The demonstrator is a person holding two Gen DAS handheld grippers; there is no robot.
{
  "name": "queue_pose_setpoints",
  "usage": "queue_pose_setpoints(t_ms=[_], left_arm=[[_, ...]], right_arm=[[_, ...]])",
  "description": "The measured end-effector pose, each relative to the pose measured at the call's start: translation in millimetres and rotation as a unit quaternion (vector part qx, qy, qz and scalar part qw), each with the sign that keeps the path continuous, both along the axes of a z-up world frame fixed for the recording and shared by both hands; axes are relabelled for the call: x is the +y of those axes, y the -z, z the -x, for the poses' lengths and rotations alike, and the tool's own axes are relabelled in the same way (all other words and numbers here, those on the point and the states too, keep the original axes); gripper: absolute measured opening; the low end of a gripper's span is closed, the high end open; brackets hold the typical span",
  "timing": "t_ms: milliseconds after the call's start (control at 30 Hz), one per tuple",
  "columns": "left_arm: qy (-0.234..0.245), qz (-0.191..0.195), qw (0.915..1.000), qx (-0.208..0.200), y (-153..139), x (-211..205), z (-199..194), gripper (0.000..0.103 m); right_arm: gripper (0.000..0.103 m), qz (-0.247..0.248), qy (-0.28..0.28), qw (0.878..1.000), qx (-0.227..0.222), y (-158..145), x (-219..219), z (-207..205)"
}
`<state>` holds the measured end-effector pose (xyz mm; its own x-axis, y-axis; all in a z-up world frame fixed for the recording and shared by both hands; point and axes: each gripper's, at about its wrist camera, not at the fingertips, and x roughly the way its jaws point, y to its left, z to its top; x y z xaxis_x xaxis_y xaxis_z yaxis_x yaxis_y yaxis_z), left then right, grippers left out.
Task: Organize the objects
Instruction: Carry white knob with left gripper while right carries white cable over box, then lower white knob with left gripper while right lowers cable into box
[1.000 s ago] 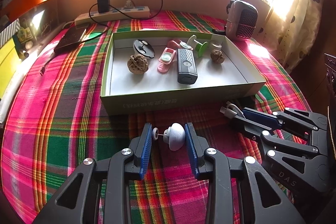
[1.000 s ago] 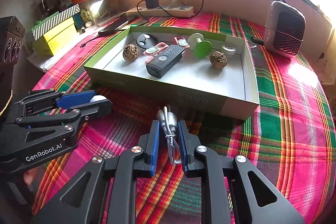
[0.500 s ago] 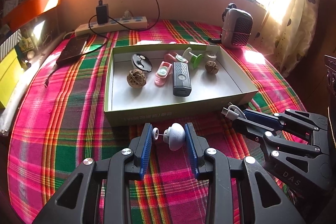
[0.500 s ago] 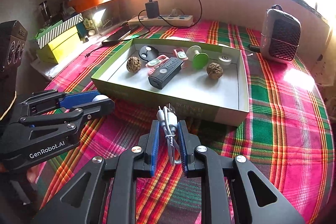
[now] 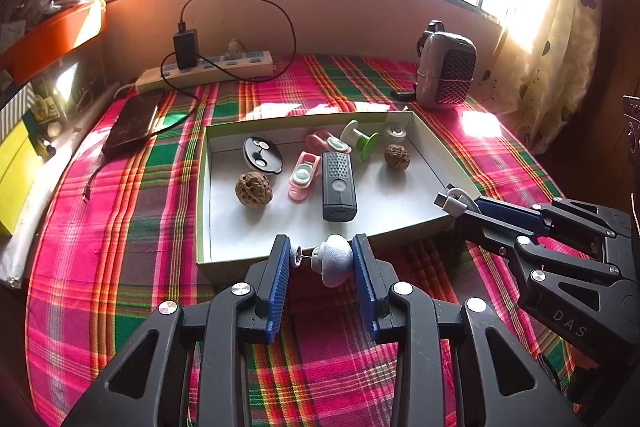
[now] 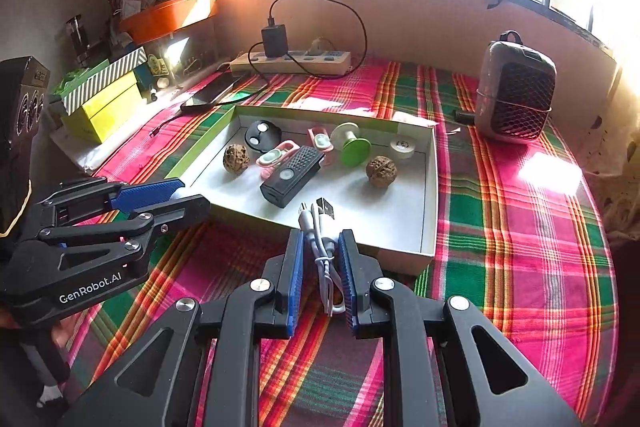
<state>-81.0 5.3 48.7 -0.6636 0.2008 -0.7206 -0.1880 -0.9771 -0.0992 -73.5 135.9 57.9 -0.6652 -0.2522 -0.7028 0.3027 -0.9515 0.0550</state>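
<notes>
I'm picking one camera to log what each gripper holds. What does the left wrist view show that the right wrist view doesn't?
Only the left wrist view shows the white knob held between the left gripper fingers; from the right it is hidden. Only the right wrist view shows the yellow boxes and the full bundle of the white cable in the right gripper. Both show the tray with two walnuts and the black device.

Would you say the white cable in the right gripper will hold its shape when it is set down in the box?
Probably not: the white cable, pinched in the right gripper, already bends and loops, so it looks floppy. Released over the box, it may spring open. It seems light.
</notes>
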Motion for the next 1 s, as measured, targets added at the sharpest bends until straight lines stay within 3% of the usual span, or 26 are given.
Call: queue_pose_setpoints(t_ms=[467,1000], left_arm=[[-0.007,0.002,1.0,-0.002,0.0,1.1,30.9,0.029],[-0.018,0.006,0.9995,-0.024,19.1,-0.9,60.1,0.029]], right_arm=[[0.019,0.002,0.017,1.0,0.008,-16.1,6.6,43.5],[0.019,0.002,0.021,0.999,-0.031,11.0,-0.5,88.5]])
